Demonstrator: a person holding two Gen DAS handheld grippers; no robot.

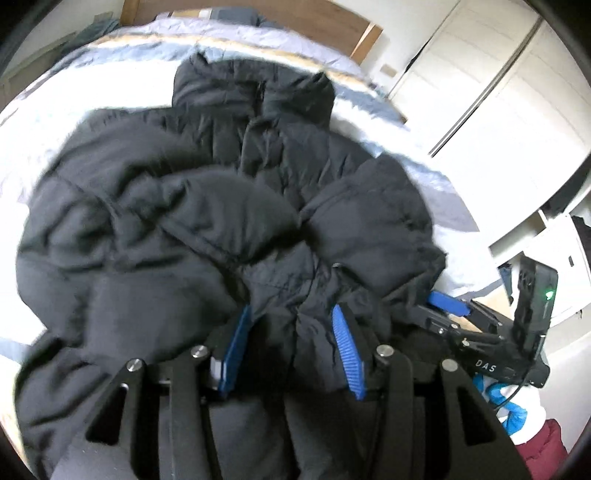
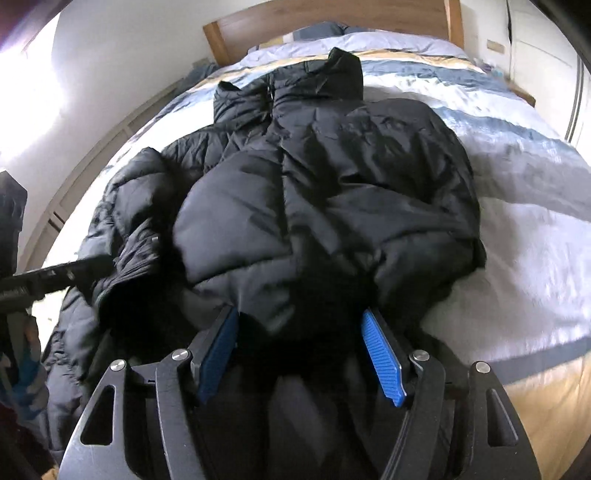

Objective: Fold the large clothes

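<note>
Item under inspection: black puffer jacket (image 2: 317, 192), lying front-up on the bed (image 2: 517, 206), collar twd the wooden headboard (image 2: 332, 18), hem at the near bed edge. Both sleeves look folded in over the chest; the bundle sits proud of the duvet.

Handling, judged: light for its bulk, very soft, springy fill. Shell looks smooth and prob. slippery, so a thin pinch may slide off. It'll puff back up after each fold, so creases need pressing down. Best hold: hem, gathered thick, one grip either side of the zip line. Not fragile.

Left gripper (image 1: 291, 332): at the hem end of jacket, left of the zip. Jaws part open; a thick wad of hem fabric sits betw. the blue pads (image 1: 236, 332). Pads appear to bear on the bunched cloth, i.e. a grip on bulk, not a tight pinch. Pitched steeply down over the jacket.

Right gripper (image 2: 299, 339): also at the hem end, right of the zip, just beside the left unit. Jaws wider than left's, hem fabric filling the gap; pad contact appears made on both sides. Pitched steeply down likewise.

Person: not in view.
</note>
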